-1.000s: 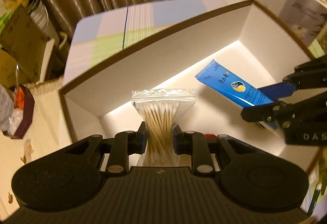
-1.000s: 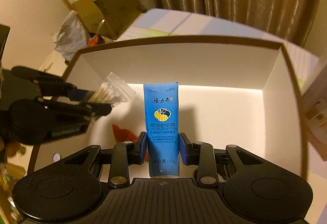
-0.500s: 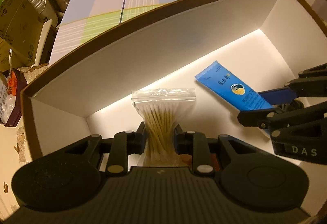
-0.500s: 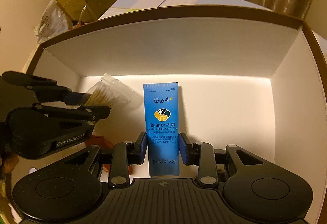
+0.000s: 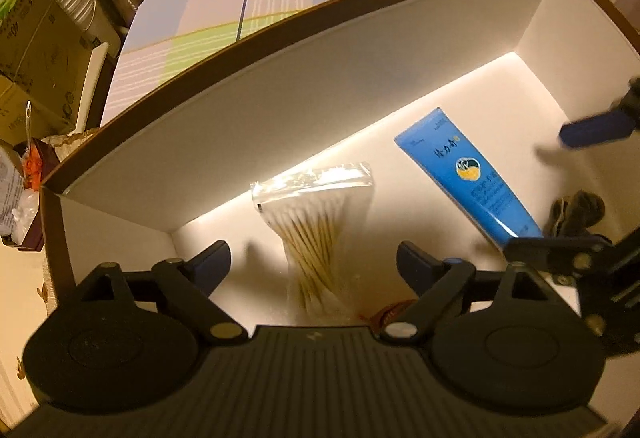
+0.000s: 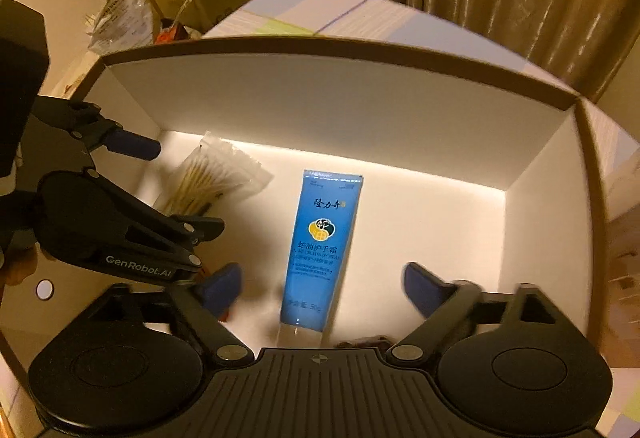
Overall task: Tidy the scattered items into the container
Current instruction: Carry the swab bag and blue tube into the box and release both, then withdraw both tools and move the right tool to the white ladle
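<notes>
You have one white open cardboard box with a brown rim (image 5: pixel 248 50) on the surface. Inside it you have one blue squeeze tube of hand cream (image 6: pixel 320 242), one clear zip bag of wooden-stemmed cotton swabs (image 5: pixel 316 218) at its 9 o'clock, and one small dark object (image 5: pixel 576 212), too blurred to name. Two black hand-held grippers: left (image 5: pixel 314 266), right (image 6: pixel 320 286).

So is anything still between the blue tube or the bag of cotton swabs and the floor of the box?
Nothing visible. The blue tube and the bag of cotton swabs are both already down inside the box. Each hand-held gripper's jaws are opening and clear of its item: the right hand-held gripper and the left hand-held gripper.
</notes>
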### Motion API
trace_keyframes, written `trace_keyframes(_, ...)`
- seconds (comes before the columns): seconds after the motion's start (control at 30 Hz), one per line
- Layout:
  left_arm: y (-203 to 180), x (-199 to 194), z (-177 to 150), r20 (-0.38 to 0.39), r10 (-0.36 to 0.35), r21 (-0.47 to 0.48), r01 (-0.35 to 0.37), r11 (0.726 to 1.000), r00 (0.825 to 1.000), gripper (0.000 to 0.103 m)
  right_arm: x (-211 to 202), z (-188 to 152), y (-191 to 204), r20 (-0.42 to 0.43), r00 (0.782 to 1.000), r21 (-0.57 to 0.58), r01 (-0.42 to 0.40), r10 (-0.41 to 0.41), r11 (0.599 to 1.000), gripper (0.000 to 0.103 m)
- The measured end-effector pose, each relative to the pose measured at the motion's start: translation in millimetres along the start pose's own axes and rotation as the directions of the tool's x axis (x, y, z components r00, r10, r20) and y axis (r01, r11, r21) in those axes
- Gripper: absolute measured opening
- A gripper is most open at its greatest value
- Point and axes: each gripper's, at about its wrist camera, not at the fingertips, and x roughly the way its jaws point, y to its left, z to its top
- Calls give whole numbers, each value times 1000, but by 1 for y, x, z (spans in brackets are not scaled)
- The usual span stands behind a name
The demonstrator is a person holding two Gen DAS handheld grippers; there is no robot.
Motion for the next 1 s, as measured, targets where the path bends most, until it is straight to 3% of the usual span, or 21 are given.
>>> trace_keyframes(0.43,-2,-42,-15,70,4,-9,-3,1000,998,90,-39,-24,12,54,998,9,-16,15,1000,98)
trace_keyframes(0.83,-19,-124,-50,187,21,-9,-19,1000,982,90,-98,-50,30,159,987,4,-28,27,1000,98)
trace_keyframes(1.0,-30,-162,-77,252,4,-24,2,1000,968,90,-124,-72,42,203,979,-14,-31,33,999,98)
